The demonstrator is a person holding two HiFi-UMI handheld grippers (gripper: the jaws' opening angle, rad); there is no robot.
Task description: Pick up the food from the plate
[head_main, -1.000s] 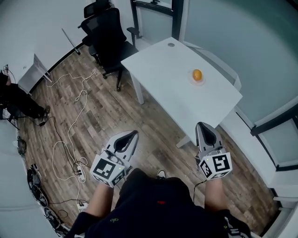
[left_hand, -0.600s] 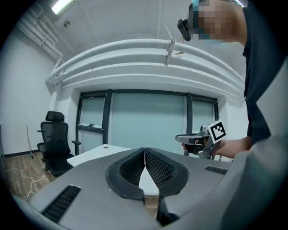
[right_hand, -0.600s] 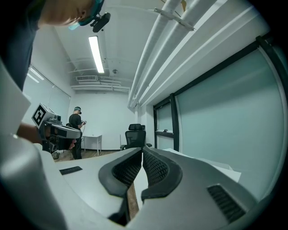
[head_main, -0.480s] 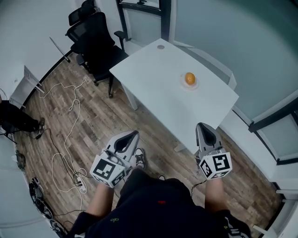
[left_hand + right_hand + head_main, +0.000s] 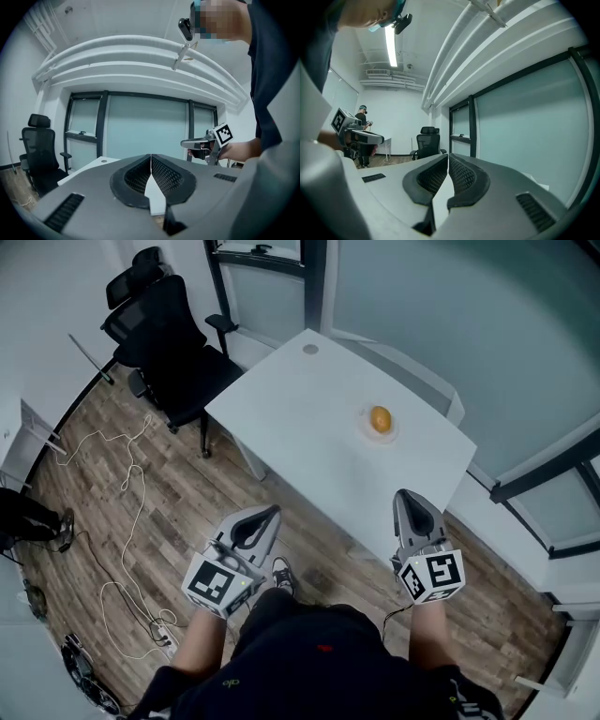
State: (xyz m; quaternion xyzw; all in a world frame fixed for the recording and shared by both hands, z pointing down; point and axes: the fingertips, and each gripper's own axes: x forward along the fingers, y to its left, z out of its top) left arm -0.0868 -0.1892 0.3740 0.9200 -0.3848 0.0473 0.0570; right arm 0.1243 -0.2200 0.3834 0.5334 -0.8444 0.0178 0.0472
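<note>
An orange round piece of food (image 5: 381, 418) sits on a small white plate (image 5: 365, 428) toward the far right side of a white table (image 5: 309, 427). Both grippers hang well short of the table, above the wooden floor. My left gripper (image 5: 262, 514) is shut with nothing in it; its jaws meet in the left gripper view (image 5: 150, 157). My right gripper (image 5: 413, 495) is also shut and empty, its jaws touching in the right gripper view (image 5: 447, 158). The food does not show in either gripper view.
A black office chair (image 5: 169, 343) stands at the table's left end. White cables (image 5: 131, 512) trail over the wooden floor on the left. Glass partitions (image 5: 450, 324) run behind the table. A person (image 5: 362, 123) stands far off in the right gripper view.
The head view has shifted: the table, plate and chair sit lower and further left in the frame. Both grippers keep the same place in the view, shut.
</note>
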